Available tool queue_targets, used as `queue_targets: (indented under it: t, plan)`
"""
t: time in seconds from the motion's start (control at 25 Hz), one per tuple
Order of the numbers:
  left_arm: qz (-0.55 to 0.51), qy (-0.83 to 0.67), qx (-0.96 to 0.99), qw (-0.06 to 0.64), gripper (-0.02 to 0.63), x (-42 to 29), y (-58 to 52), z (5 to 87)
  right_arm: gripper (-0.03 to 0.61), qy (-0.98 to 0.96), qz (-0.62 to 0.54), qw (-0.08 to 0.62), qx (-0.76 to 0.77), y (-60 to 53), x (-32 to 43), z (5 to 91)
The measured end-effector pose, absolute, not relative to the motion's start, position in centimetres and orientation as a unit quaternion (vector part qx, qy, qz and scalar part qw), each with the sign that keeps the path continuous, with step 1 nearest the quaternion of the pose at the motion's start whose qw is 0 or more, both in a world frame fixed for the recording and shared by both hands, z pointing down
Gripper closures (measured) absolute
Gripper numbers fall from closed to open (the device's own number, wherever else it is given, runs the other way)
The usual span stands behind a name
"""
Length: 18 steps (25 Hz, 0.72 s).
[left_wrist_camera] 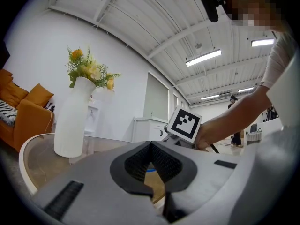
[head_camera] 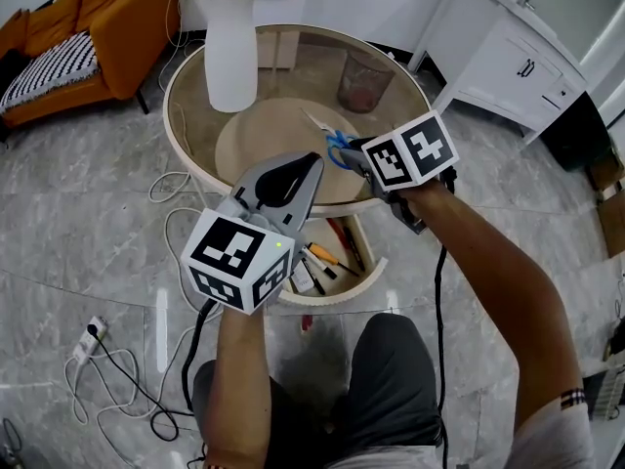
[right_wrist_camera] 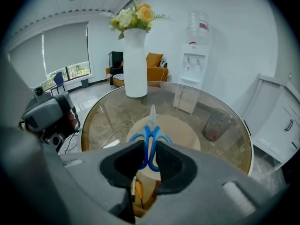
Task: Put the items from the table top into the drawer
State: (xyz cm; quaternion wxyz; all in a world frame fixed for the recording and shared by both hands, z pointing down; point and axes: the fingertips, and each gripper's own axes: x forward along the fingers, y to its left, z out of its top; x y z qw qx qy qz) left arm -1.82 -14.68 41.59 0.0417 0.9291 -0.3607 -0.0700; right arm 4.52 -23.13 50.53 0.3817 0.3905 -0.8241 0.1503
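Okay, head view first. The round glass desk (head_camera: 178,96) carries a white vase (head_camera: 231,52) on its far side. The scissors (head_camera: 337,147) are at the near edge of the glass, blades pointing away towards the vase. The right claw (head_camera: 344,156) comes steeply down onto their blue handles. We can't tell whether the scissors rest on the glass or are slightly lifted. The left claw (head_camera: 316,158) sits just beside the right one, roughly level, with its tips together. Below the desk edge the drawer (head_camera: 363,277) is pulled open, and pens and small tools (head_camera: 322,255) lie inside it. A wastebasket (head_camera: 363,81) shows through the glass, an orange sofa (head_camera: 107,27) stands far left and a white cabinet (head_camera: 508,57) far right.

In the left gripper view, the claw tips touch at the front and nothing sits between the pads. So it is closed and empty. The vase holds flowers (left_wrist_camera: 89,69) to the left, and the right gripper's marker cube (left_wrist_camera: 184,124) is close by on the right.

In the right gripper view, the claw stands partly closed and the blue scissor handles fill the gap. Both pads are against them, so we read it as a grip on the scissors. The blades stick out ahead over the glass. Under the claw, the drawer contents show through the gap.
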Motion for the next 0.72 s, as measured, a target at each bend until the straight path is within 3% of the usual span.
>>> queue_targets:
  t: [0.32, 0.72]
  plan:
    - [-0.056, -0.348, 0.935, 0.041, 0.614, -0.7, -13.6, 42.5, 0.499, -0.852, 0.141, 0.329, 0.383, -21.1, 4.7, 47.7]
    - [-0.068, -0.343, 0.936, 0.038, 0.614, -0.1, -10.8, 41.9, 0.499, -0.878, 0.103, 0.318, 0.341, -15.2, 5.4, 44.2]
